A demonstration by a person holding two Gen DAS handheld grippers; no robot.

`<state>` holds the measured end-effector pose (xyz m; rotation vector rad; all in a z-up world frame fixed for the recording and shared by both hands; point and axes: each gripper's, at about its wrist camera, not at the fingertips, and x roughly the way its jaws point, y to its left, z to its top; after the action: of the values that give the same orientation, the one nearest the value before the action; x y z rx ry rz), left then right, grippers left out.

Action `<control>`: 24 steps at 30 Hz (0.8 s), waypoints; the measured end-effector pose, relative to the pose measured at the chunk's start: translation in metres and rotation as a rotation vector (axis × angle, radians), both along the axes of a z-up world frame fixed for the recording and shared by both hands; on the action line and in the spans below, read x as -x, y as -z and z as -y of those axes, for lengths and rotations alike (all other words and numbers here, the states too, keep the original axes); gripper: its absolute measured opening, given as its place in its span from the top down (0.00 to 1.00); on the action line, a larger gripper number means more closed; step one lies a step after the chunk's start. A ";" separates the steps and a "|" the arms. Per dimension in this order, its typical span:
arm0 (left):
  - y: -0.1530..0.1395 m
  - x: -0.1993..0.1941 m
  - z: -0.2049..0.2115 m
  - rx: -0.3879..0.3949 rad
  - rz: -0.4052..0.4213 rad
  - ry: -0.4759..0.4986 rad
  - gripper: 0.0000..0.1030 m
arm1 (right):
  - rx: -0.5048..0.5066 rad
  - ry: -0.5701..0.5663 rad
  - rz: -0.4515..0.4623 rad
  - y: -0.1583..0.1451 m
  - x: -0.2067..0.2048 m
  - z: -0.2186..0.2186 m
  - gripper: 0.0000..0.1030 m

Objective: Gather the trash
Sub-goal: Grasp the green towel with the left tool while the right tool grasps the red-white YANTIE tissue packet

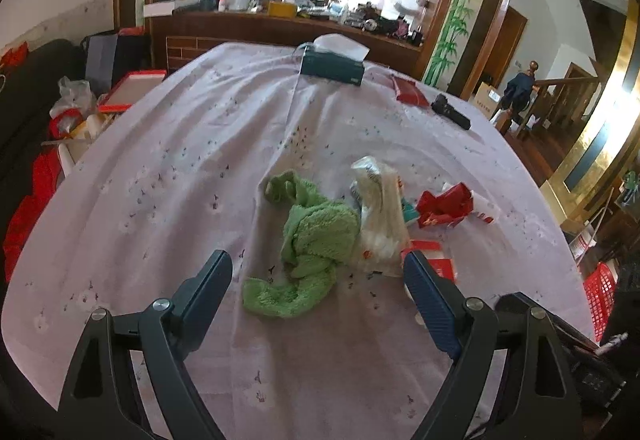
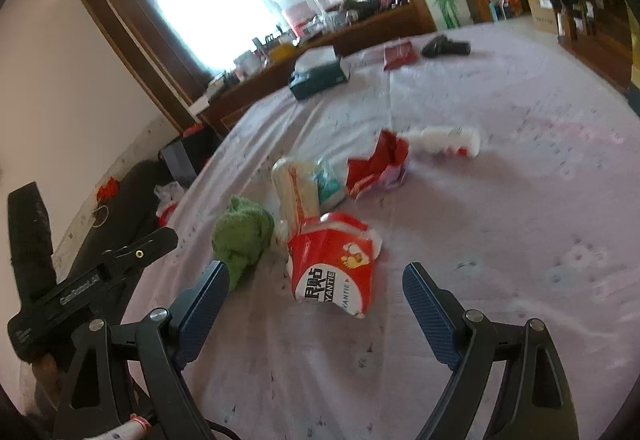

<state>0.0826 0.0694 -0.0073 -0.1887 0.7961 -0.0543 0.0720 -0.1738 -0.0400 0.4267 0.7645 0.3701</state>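
Trash lies on a lilac tablecloth. A green cloth lies just beyond my open, empty left gripper. Beside it are a clear plastic wrapper, a crumpled red wrapper and flat red-and-white paper by the right finger. In the right wrist view my open, empty right gripper faces a red-and-white packet. Behind the packet are the green cloth, the clear wrapper, the crumpled red wrapper and a white bottle on its side.
At the far end of the table are a dark tissue box, a red packet and a black device. A cluttered wooden sideboard stands behind. A red basket is at the table's right, and bags and clutter are at its left.
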 end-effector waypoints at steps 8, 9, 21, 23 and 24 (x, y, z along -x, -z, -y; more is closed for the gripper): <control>0.023 -0.021 0.001 -0.004 -0.062 0.003 0.16 | 0.026 -0.027 -0.090 0.023 -0.031 -0.015 0.11; 0.025 -0.024 0.001 -0.003 -0.068 0.004 0.16 | 0.031 -0.030 -0.098 0.026 -0.034 -0.017 0.12; 0.039 -0.053 0.005 -0.014 -0.103 -0.014 0.16 | 0.074 -0.042 -0.128 0.043 -0.043 -0.029 0.38; 0.042 -0.058 0.006 -0.025 -0.109 -0.014 0.17 | 0.057 -0.037 -0.123 0.043 -0.041 -0.026 0.42; 0.044 -0.059 0.007 -0.032 -0.109 -0.009 0.18 | 0.053 -0.038 -0.122 0.043 -0.040 -0.026 0.44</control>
<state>0.1416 0.0621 -0.0509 -0.1656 0.9044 -0.0232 0.1119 -0.1482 -0.0833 0.3879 0.8998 0.3605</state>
